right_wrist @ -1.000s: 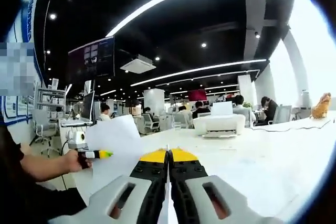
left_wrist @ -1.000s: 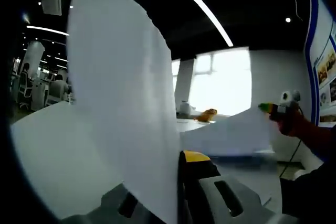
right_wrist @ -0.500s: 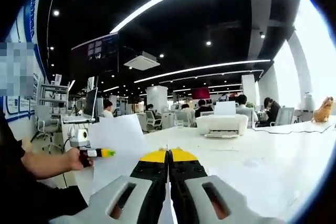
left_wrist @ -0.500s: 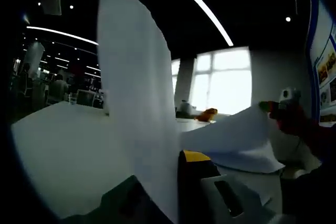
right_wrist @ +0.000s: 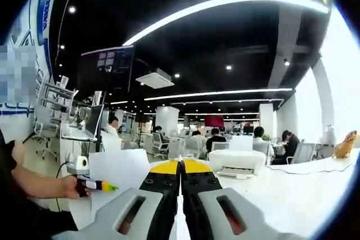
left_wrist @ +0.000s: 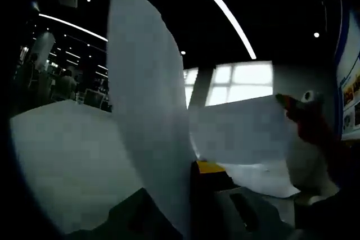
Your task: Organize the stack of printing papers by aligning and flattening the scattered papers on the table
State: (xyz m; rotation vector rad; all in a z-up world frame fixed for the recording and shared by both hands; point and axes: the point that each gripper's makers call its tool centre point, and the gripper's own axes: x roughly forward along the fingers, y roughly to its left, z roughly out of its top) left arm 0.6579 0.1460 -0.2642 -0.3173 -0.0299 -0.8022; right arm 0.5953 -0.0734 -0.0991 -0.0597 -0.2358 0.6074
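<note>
Left hand-held gripper point(left_wrist: 194, 175): its jaws are pinching the near edge of a white paper sheet point(left_wrist: 149, 111), which is standing upright along them in the left gripper view; in the right gripper view this hand-held gripper is showing at the left, in a person's hand point(right_wrist: 72, 186).
Right hand-held gripper point(right_wrist: 181, 167): its yellow-tipped jaws are pressing together on the thin edge of the papers, seen edge-on between them; in the left gripper view it is coming in from the right, blurred, at the far corner of the sheets.
Papers: the sheets are being held up between the two hand-held grippers, above the surface point(right_wrist: 292, 195), one edge at each.
Surface: it is lying white and broad under the papers in both views.
Printer point(right_wrist: 239, 161): it is sitting on the surface beyond the right jaws, well apart from the papers.
Toy animal point(right_wrist: 344, 144): it is resting at the far right edge of the surface.
Room: people are sitting at desks in the background under long ceiling lights.
</note>
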